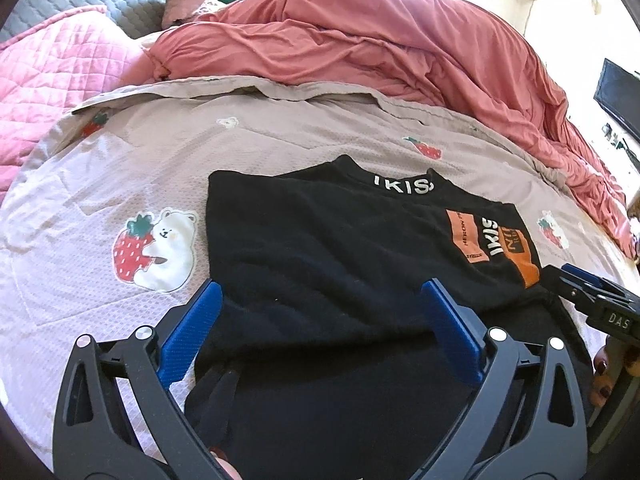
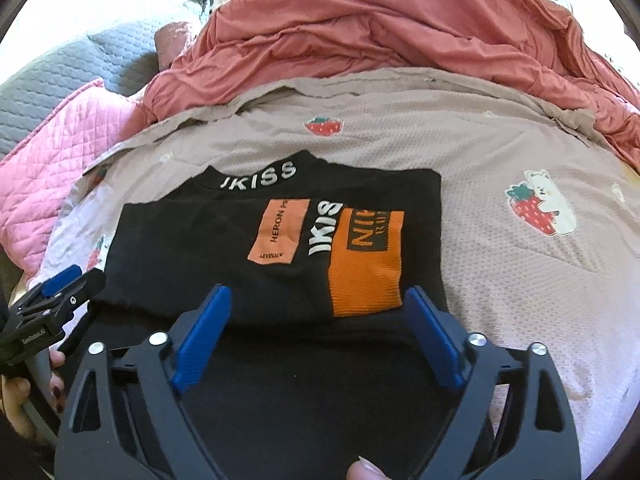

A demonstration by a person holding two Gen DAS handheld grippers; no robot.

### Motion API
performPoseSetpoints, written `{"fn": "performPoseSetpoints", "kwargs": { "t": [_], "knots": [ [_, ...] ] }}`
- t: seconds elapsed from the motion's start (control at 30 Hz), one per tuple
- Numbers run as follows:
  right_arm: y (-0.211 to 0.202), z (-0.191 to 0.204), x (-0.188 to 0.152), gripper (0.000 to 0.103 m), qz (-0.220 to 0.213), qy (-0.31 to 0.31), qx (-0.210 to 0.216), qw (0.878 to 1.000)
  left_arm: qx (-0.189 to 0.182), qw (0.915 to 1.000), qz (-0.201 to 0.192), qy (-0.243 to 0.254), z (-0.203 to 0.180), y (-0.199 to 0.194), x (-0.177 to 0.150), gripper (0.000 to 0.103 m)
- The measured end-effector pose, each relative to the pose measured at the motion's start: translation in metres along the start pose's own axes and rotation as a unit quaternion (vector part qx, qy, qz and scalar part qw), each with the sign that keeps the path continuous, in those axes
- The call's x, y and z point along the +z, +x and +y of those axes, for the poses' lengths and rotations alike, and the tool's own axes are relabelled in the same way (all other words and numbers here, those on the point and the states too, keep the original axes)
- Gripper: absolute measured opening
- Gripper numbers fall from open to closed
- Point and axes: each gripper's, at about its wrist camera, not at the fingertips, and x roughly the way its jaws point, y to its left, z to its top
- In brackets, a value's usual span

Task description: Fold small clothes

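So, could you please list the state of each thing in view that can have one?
Black top: partly folded, lying flat on the bedspread.
Left gripper: open, above the top, holding nothing.
Right gripper: open, above the top, holding nothing.
Strawberry bedspread: spread flat.
Red duvet: bunched up behind.

Matt black knit top [image 2: 224, 248] on a dimpled cloth bedcover [image 2: 520, 280]; tool pads [image 2: 434, 340] ribbed blue plastic.
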Motion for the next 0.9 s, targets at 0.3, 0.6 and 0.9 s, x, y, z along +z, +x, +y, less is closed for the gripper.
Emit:
{"fn": "performPoseSetpoints", "kwargs": {
  "t": [0.3, 0.6, 0.9],
  "knots": [
    [-0.021, -0.012, -0.002, 0.092, -0.014, 0.014, 0.002, 1.0, 0.022, 0.9994, -0.023, 0.014, 0.001, -0.023, -0.013, 0.093],
    [-0.036, -0.018, -0.011, 0.092, -0.014, 0.015, 0.005, 1.0, 0.037, 0.9982, -0.027, 0.038, -0.005, -0.037, -0.032, 0.093],
    [-0.047, -0.02, -0.024, 0.092, -0.006, 0.006, 0.01, 1.0, 0.046, 0.9978, -0.017, 0.044, -0.006, -0.045, -0.048, 0.093]
  ]
}}
